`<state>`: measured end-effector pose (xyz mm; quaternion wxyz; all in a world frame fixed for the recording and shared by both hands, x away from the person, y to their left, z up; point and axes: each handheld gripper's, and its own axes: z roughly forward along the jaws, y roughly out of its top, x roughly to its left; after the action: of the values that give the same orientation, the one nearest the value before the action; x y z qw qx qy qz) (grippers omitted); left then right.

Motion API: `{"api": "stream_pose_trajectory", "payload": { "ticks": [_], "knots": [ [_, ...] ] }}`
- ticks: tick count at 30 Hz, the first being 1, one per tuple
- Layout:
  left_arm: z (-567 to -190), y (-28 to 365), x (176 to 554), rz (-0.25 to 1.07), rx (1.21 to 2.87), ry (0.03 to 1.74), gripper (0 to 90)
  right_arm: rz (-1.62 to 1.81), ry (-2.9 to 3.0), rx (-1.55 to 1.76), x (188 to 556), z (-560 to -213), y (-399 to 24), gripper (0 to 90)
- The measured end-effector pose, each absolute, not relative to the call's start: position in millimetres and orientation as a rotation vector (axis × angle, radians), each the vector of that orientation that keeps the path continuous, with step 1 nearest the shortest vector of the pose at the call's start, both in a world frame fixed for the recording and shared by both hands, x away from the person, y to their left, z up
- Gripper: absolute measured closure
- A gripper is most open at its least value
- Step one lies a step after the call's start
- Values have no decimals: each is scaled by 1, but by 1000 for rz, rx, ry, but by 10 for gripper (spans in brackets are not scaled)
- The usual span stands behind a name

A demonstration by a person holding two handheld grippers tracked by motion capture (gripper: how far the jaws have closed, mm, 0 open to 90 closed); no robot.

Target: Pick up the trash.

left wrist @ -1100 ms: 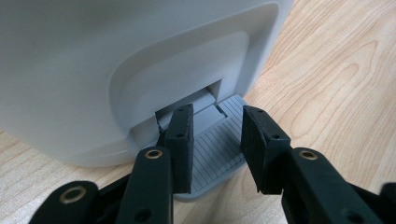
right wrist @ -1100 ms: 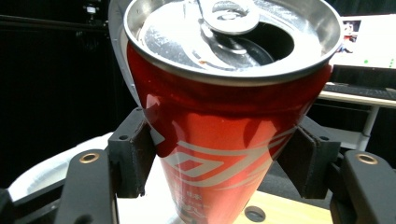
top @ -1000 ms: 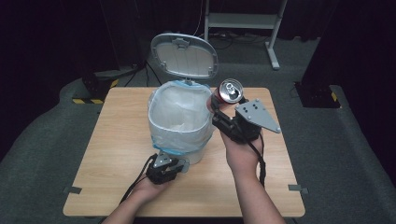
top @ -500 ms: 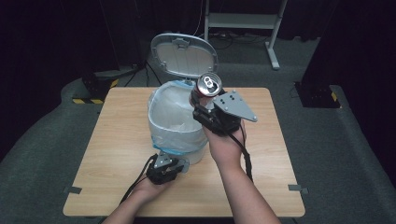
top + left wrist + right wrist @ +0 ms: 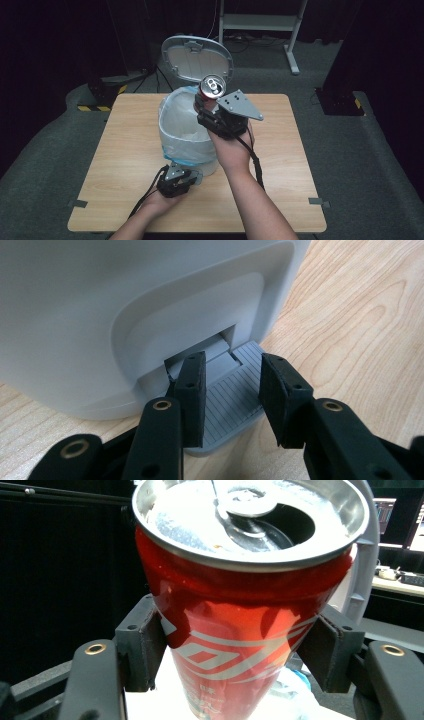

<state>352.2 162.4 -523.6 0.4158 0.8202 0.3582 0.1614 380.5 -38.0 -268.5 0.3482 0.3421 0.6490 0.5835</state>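
Both forearms are bare, with no sleeves. Each black gripper (image 5: 176, 181) has jaws with brass-ringed screw holes and a trailing black cable; the right gripper (image 5: 210, 107) carries a grey three-cornered plate.

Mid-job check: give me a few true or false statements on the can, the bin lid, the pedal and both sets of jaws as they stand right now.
1. The right gripper has its jaws clamped on a red can. True.
2. The can's top is sealed. False: the right gripper view shows the mouth open, with the tab in place.
3. The bin's lid is down. False: it stands raised behind the bin.
4. The left gripper is at the grey foot pedal at the bin's base. True.
5. The can lies inside the bag liner. False: it is held above the bin's rim.
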Motion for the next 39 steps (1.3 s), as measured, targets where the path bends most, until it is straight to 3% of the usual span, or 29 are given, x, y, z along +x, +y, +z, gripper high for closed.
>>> {"api": "stream_pose_trajectory", "payload": {
  "ticks": [21, 39],
  "knots": [
    [-523, 163, 352, 400, 2062, 890, 614, 1497, 1784, 925, 412, -267, -15, 332],
    [-523, 163, 352, 396, 2063, 890, 607, 1515, 1787, 920, 409, -265, -19, 278]
  ]
}}
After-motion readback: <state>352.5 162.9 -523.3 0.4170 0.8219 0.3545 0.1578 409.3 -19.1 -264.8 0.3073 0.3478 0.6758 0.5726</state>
